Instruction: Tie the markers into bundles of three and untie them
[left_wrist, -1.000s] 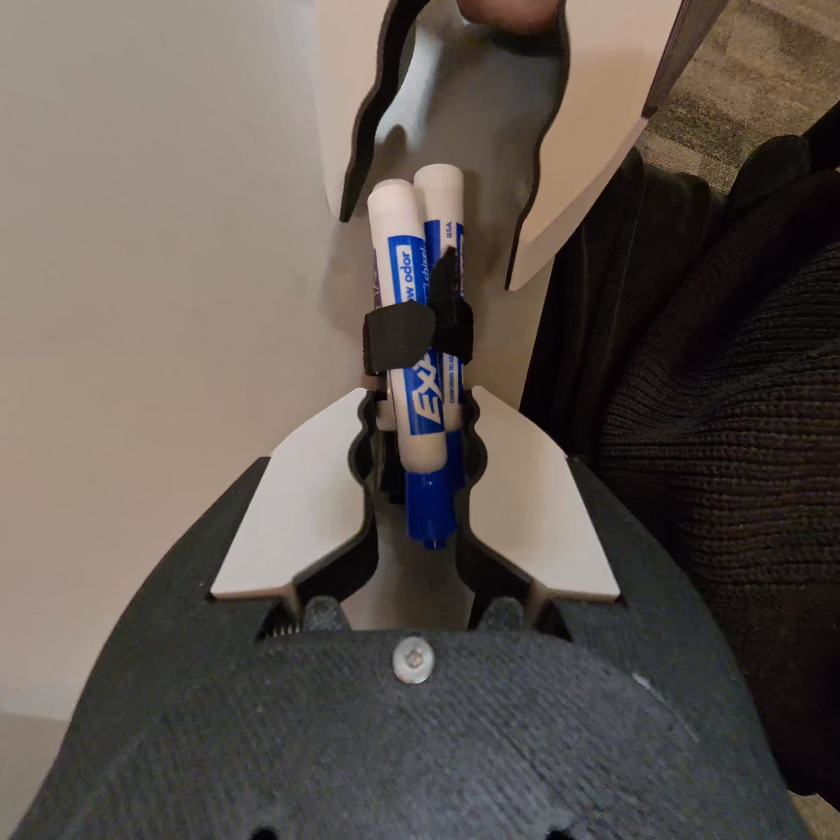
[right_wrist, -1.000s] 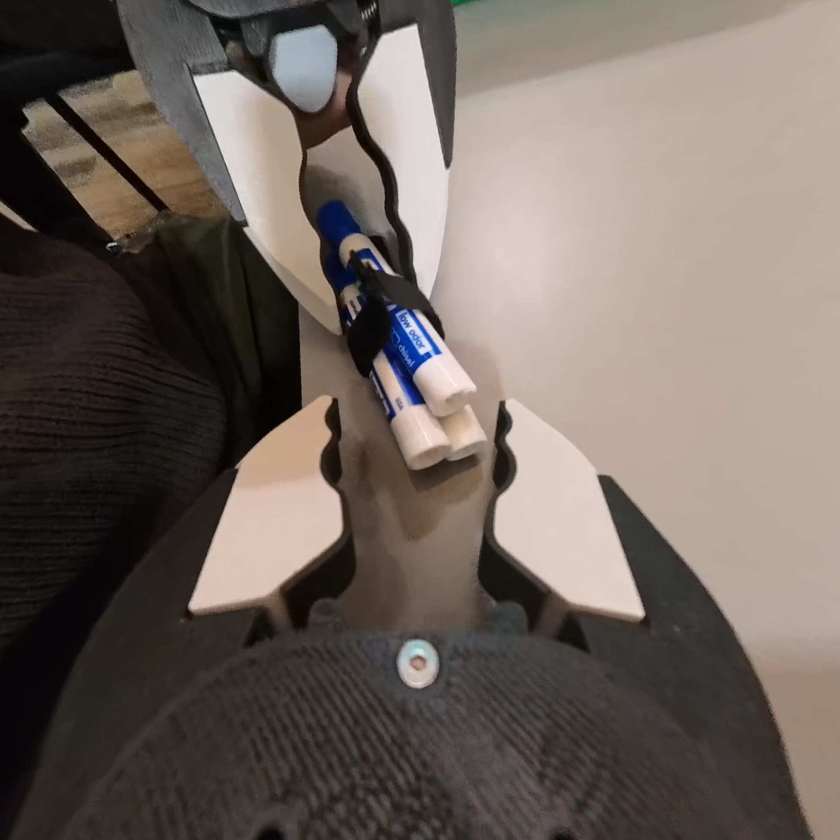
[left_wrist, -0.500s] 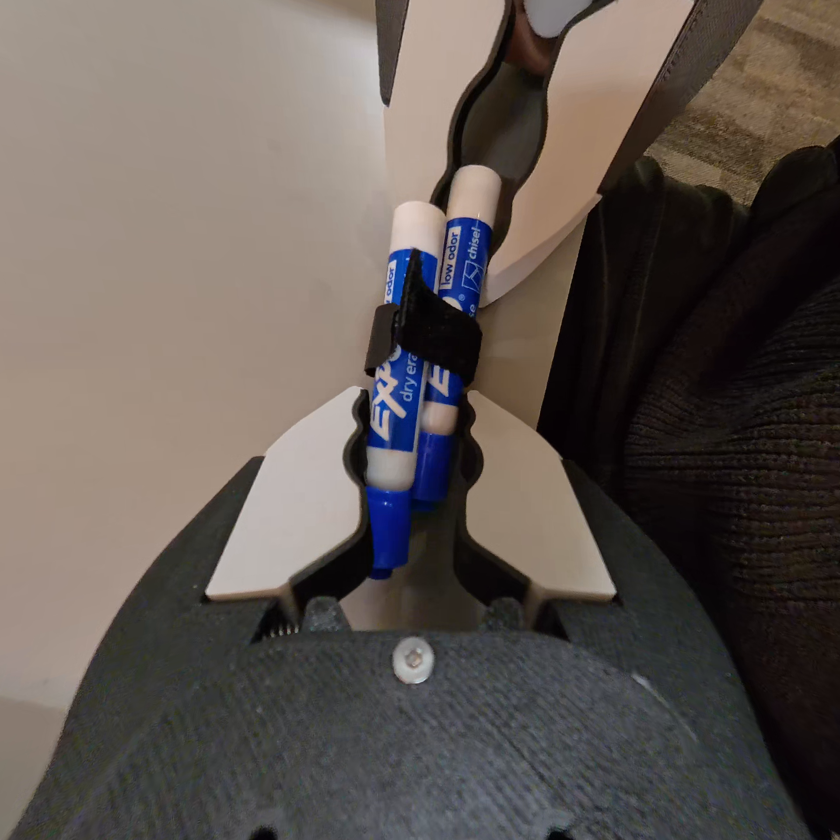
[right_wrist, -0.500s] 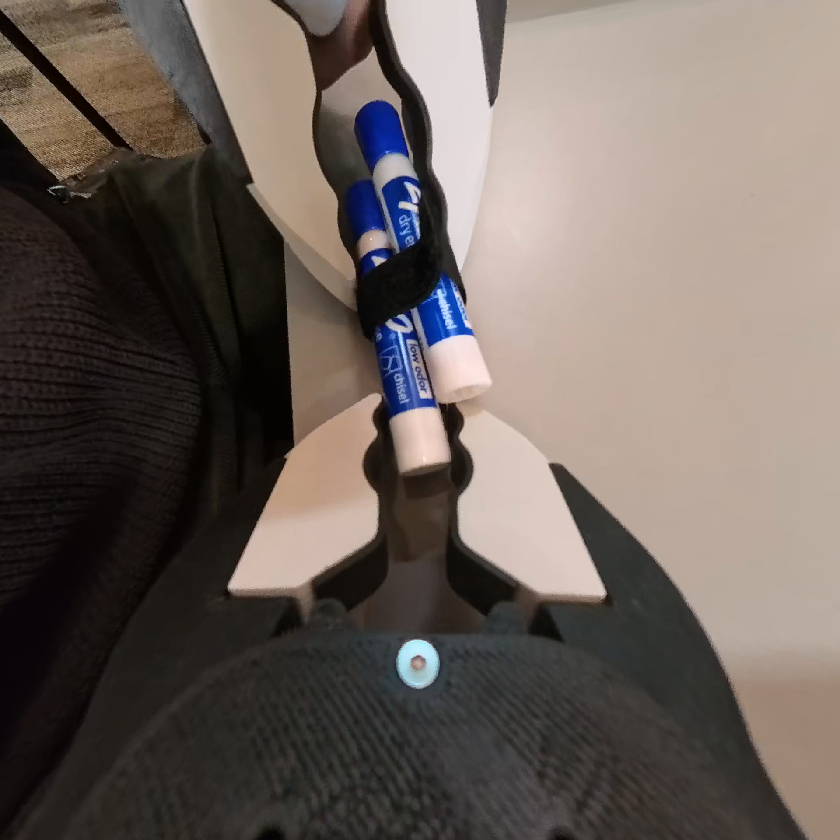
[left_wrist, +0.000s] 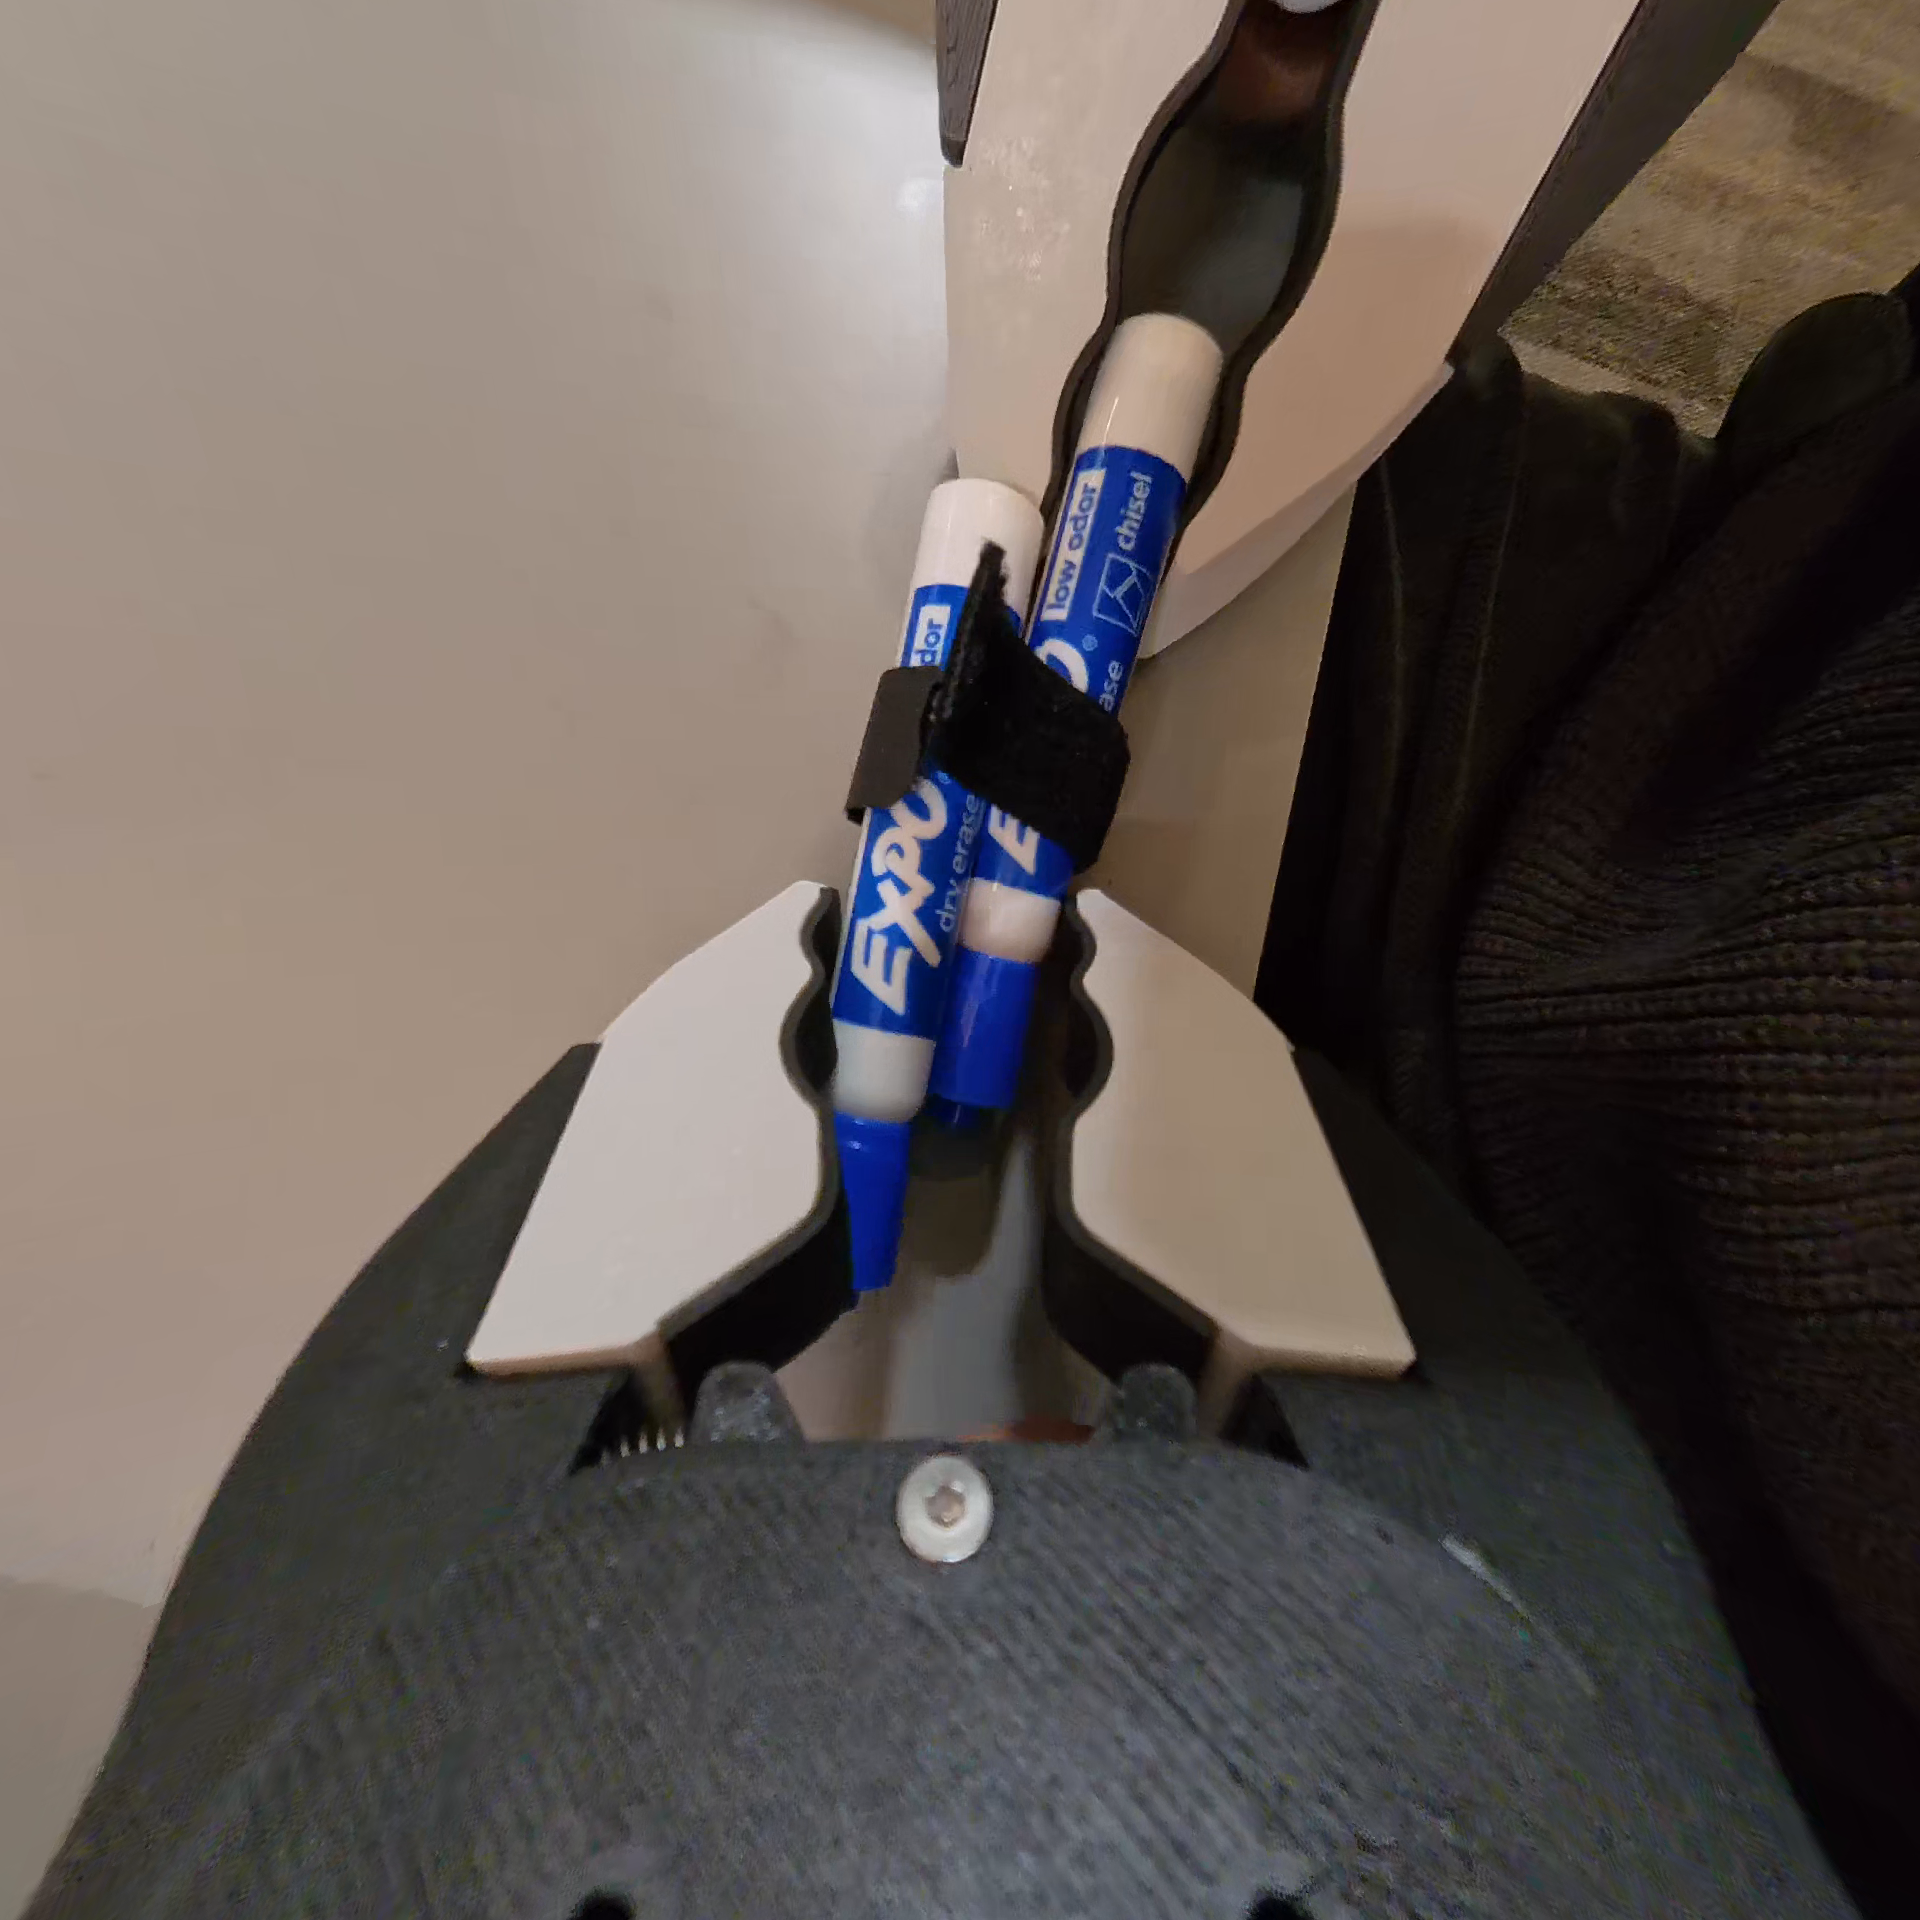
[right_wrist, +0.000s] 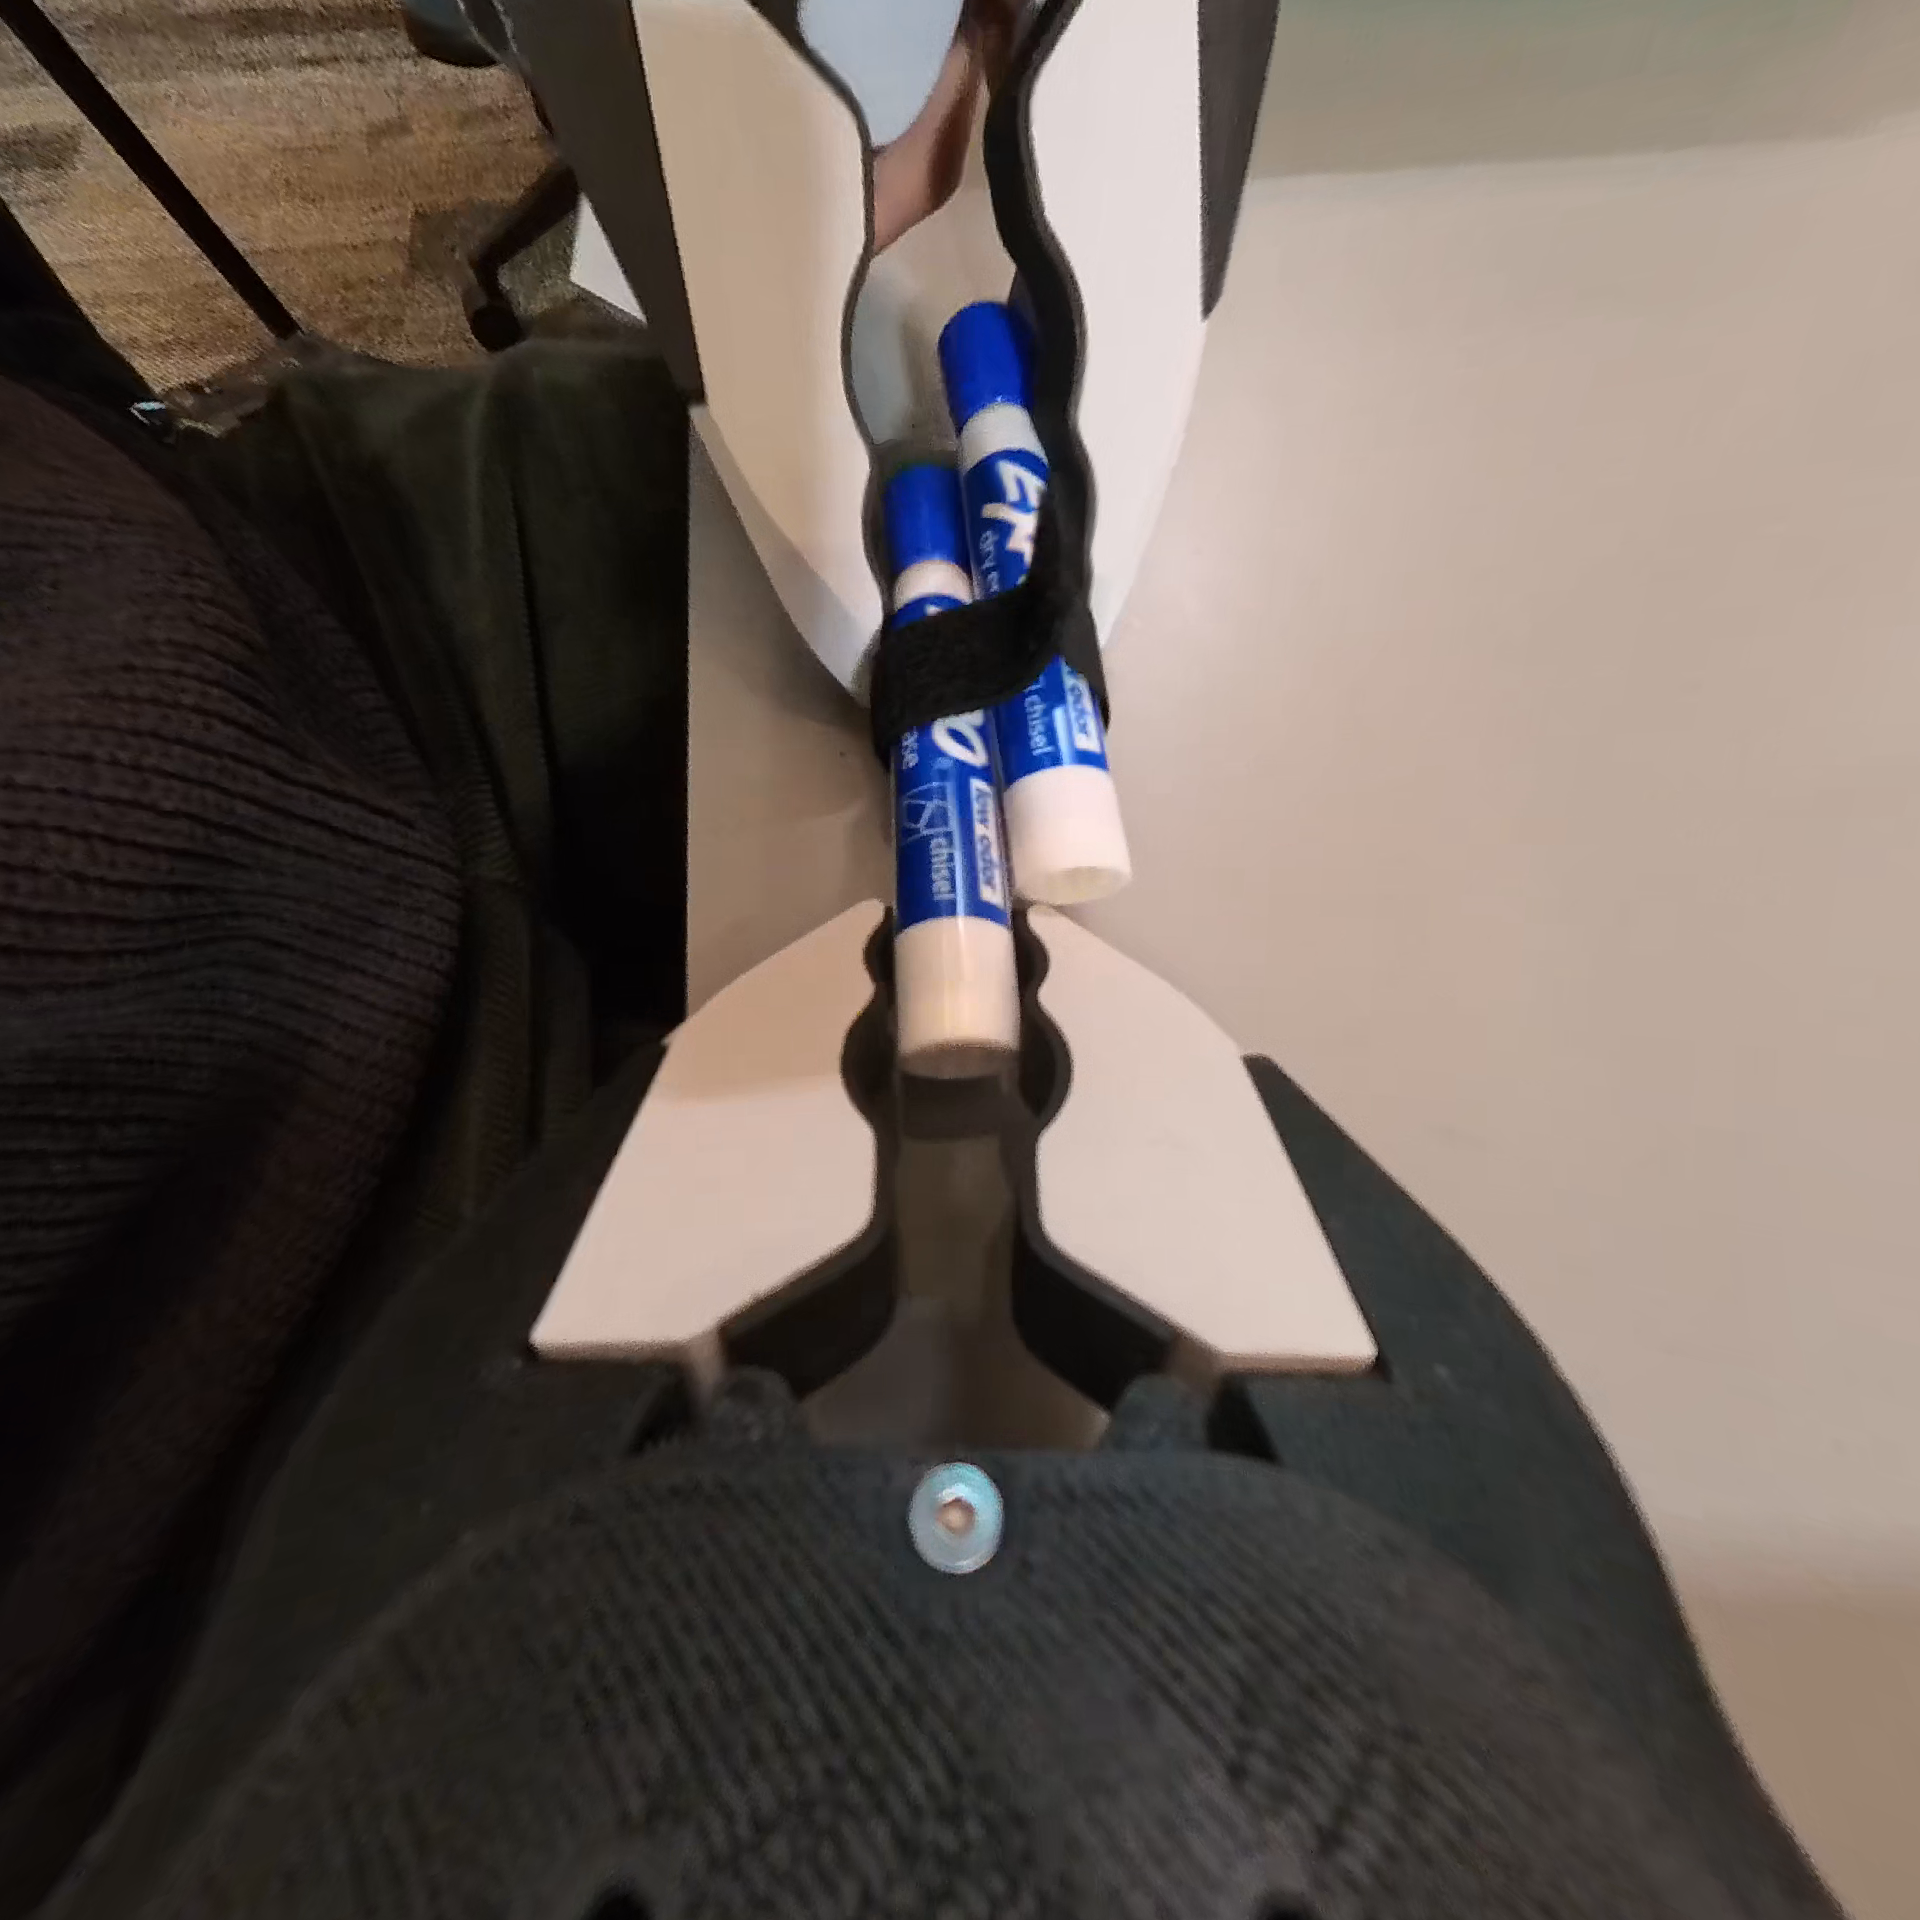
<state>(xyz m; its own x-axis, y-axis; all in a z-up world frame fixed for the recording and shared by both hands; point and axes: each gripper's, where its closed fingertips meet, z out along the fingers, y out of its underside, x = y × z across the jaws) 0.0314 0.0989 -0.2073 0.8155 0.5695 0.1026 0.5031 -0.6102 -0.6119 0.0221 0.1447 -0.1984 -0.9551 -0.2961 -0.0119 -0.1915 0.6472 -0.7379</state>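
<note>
Between the left tool fingers, two blue-and-white markers are being pinched at their capped ends, both caps sitting side by side in the scalloped notch, so this tool is acting as the anchor. A black strap is wrapping the pair at mid-barrel, keeping them together as one bundle. Opposite, the right tool is squeezing the white butt end of just one marker, the longer-reaching one; its neighbour's butt end is hanging free just beside the right finger. With both tools facing each other and clamped, the bundle is being held in the air above the pale counter, near its edge. Looks like the gripped marker is sitting offset lengthwise from its mate, though the right view is a bit blurred. Dark knit clothing of the person is filling the side, patterned carpet beyond.
</note>
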